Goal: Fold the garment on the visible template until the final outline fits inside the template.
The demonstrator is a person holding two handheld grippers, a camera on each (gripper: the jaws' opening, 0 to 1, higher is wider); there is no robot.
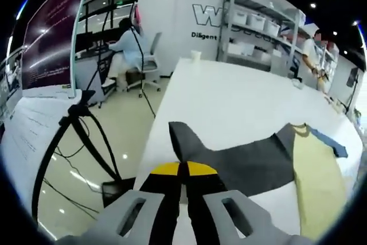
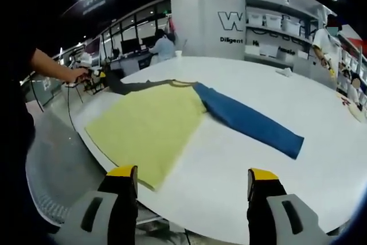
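Large round white table (image 2: pixel 321 142) is bearing the yellow-bodied garment with grey and blue sleeves (image 2: pixel 149 124), lying centre frame. Left gripper (image 1: pixel 183 170) is pinching the grey sleeve (image 1: pixel 241 164); right gripper (image 2: pixel 192 190) is hanging spread, empty. Fold inward, keeping cloth flat.

The garment (image 2: pixel 150 123) lies flat on the white table (image 2: pixel 321 142), directly ahead of the right gripper's jaws. Its body is pale yellow. One blue sleeve (image 2: pixel 249 121) extends straight out to the right. One dark grey sleeve (image 1: pixel 235 162) lies stretched just beyond the left gripper's jaw tips.
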